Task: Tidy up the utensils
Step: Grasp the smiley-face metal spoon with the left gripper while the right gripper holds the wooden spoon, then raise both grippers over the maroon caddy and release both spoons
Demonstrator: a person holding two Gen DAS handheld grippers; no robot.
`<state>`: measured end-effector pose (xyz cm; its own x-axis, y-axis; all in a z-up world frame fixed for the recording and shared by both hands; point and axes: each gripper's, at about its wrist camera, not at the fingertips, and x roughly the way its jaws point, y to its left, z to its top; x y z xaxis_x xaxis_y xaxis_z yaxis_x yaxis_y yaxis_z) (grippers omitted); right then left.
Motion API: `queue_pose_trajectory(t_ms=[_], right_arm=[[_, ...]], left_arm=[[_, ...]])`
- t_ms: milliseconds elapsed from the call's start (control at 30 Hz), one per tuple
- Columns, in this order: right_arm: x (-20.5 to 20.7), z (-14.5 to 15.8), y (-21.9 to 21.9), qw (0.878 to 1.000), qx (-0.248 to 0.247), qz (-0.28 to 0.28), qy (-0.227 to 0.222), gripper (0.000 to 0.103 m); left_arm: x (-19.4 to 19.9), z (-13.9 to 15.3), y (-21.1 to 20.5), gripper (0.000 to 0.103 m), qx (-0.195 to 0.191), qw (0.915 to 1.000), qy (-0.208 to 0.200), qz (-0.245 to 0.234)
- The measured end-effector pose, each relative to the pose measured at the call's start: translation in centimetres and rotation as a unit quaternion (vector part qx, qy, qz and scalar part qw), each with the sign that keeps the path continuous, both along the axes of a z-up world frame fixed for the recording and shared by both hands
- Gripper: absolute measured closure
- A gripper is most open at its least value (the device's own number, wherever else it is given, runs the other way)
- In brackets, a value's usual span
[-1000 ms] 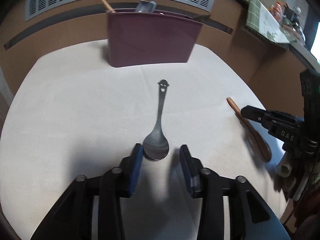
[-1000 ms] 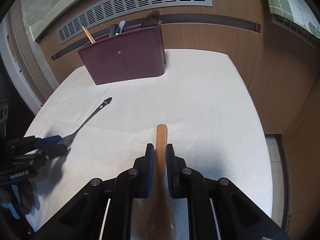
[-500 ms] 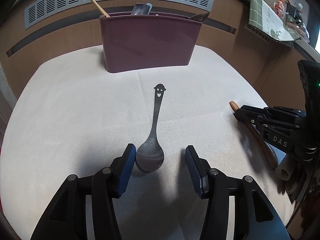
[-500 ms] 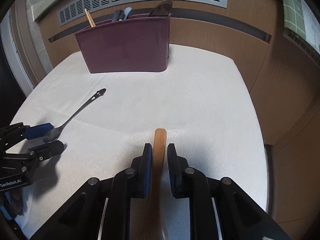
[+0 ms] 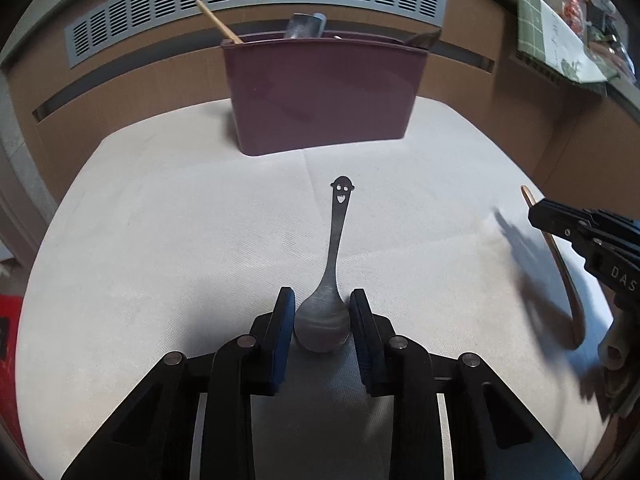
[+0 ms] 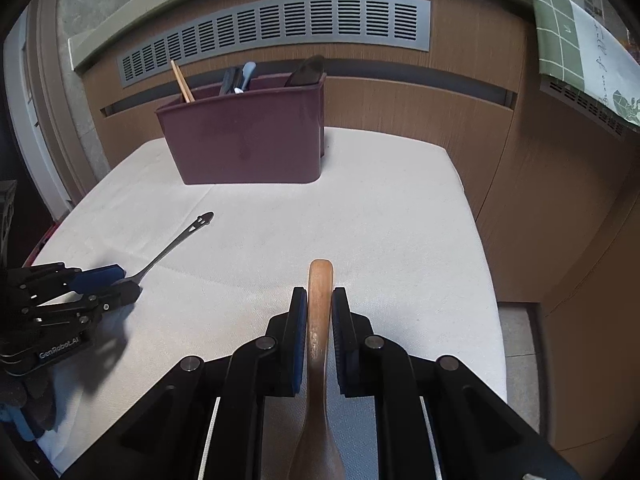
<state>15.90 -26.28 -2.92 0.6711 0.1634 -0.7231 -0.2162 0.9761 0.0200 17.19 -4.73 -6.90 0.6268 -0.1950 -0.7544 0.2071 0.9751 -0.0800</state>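
Some utensils already in bin [image 5: 324,92]. Left gripper [image 5: 322,320] jaws just closing round metal spoon [image 5: 326,304] bowl on tabletop [image 5: 160,240]. Right gripper [image 6: 319,324] jaws clamped on wooden spoon [image 6: 319,300], lifted. Both unbinned.

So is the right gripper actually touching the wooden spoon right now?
Touching. The right wrist view shows the right gripper with both blue pads closed against the wooden spoon handle, no gap either side, the spoon's tip sticking out ahead.
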Motion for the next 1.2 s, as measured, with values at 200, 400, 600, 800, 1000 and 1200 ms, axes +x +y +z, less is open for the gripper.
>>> queue_pose_trajectory(t_ms=[200, 400, 600, 800, 1000, 1200], right_arm=[[-0.8, 1.8, 0.1, 0.999, 0.000, 0.006, -0.033, 0.092], [-0.6, 2.6, 0.0, 0.999, 0.014, 0.002, -0.047, 0.092], [-0.6, 3.1, -0.2, 0.998, 0.021, -0.002, -0.056, 0.092], [0.3, 6.4, 0.7, 0.995, 0.028, 0.020, -0.093, 0.092], [2.3, 18.0, 2.2, 0.966, 0.040, 0.049, -0.250, 0.092], [7.3, 22.1, 4.6, 0.955, 0.050, 0.043, -0.291, 0.092]], left_arm=[[-1.4, 3.9, 2.7, 0.074, -0.039, 0.9958, -0.080, 0.022], [-1.7, 6.8, 4.0, 0.074, -0.035, 0.9914, -0.120, 0.039], [-1.9, 8.1, 4.5, 0.074, -0.035, 0.9894, -0.135, 0.040], [-1.1, 13.3, 4.3, 0.075, -0.017, 0.9818, -0.188, 0.022], [2.3, 23.7, 5.6, 0.075, -0.064, 0.9656, -0.252, 0.002], [6.8, 27.4, 6.4, 0.075, -0.112, 0.9611, -0.252, -0.011]])
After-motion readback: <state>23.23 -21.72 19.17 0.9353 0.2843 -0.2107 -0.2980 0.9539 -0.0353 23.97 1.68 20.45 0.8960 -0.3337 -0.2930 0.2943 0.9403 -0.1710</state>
